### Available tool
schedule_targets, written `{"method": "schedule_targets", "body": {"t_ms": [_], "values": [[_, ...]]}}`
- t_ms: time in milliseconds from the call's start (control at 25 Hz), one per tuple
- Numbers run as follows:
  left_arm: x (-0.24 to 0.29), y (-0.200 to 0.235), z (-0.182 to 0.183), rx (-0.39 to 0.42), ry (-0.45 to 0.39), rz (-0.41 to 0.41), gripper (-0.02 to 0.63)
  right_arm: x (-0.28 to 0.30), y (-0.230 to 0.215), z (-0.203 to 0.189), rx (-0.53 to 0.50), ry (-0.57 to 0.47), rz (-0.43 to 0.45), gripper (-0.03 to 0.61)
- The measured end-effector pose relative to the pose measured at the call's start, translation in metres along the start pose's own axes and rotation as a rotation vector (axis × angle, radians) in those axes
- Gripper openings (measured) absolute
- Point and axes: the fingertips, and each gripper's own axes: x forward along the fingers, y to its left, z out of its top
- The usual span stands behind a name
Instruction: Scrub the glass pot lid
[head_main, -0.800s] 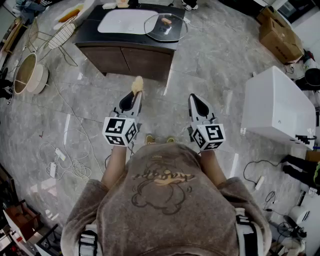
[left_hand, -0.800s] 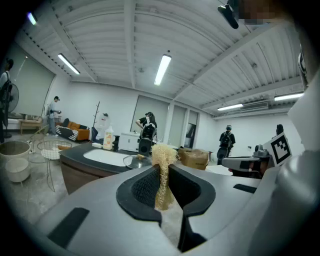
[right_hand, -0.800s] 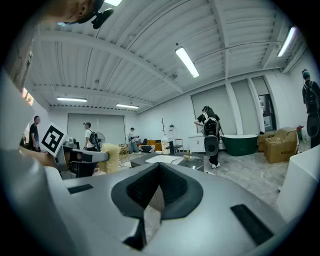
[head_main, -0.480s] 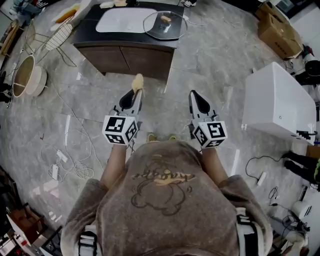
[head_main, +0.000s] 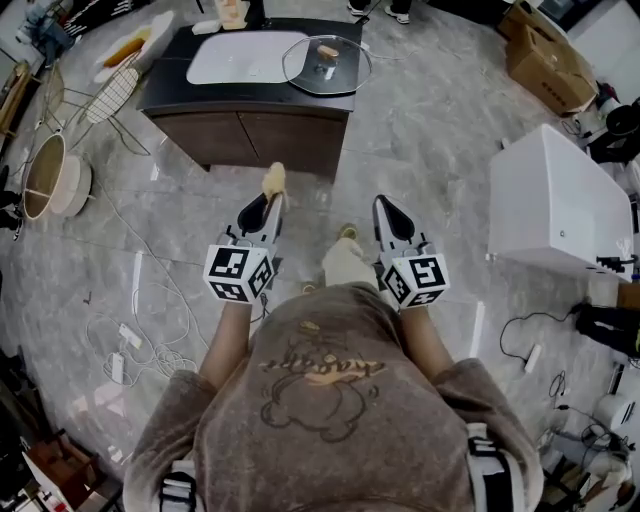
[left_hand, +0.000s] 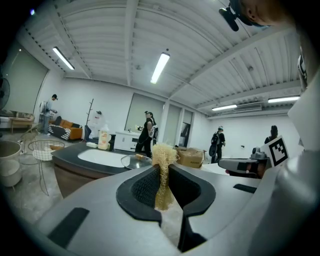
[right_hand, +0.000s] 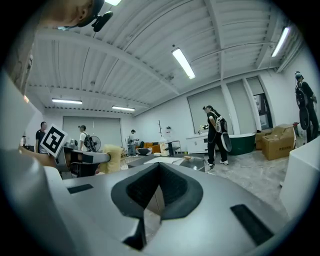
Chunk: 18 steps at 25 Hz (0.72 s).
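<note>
A person (head_main: 330, 400) in a brown top is standing on a grey stone floor (head_main: 430, 150), seen from above. They are holding one pair of tongs in each hand, and both pairs are pointing toward 12 o'clock.

At 10 o'clock a round pale basket (head_main: 50, 168) is sitting on the floor. Between 11 and 12 o'clock a dark counter (head_main: 250, 118) is carrying a white basin (head_main: 240, 57). The glass pot lid (head_main: 326, 62) is lying flat on the counter's right end, just beside the basin. Its knob is facing up, and it is well apart from both pairs of tongs.

Just off centre toward 11 o'clock, the left tongs (head_main: 270, 198) are pinching a yellow scrubber (head_main: 273, 178). Its fibres are sticking out past the tips, and the left gripper view is showing the pads squeezing it.

Toward 1 o'clock, the right tongs (head_main: 386, 202) are pressed together with nothing between them. At 3 o'clock a large white box (head_main: 555, 205) is standing on the floor.
</note>
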Motion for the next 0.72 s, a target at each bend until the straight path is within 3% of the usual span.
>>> {"method": "schedule_targets", "body": {"t_ms": [320,720], "values": [[0.042,0.035,0.011,0.000,-0.007,-0.001,0.060,0.060,-0.017,0.000,0.002,0.005,0.013,-0.006],[0.150,0.093,0.035,-0.018,-0.004,0.008,0.060,0.175,-0.079,0.009,0.015,0.030,0.037,-0.005]]}}
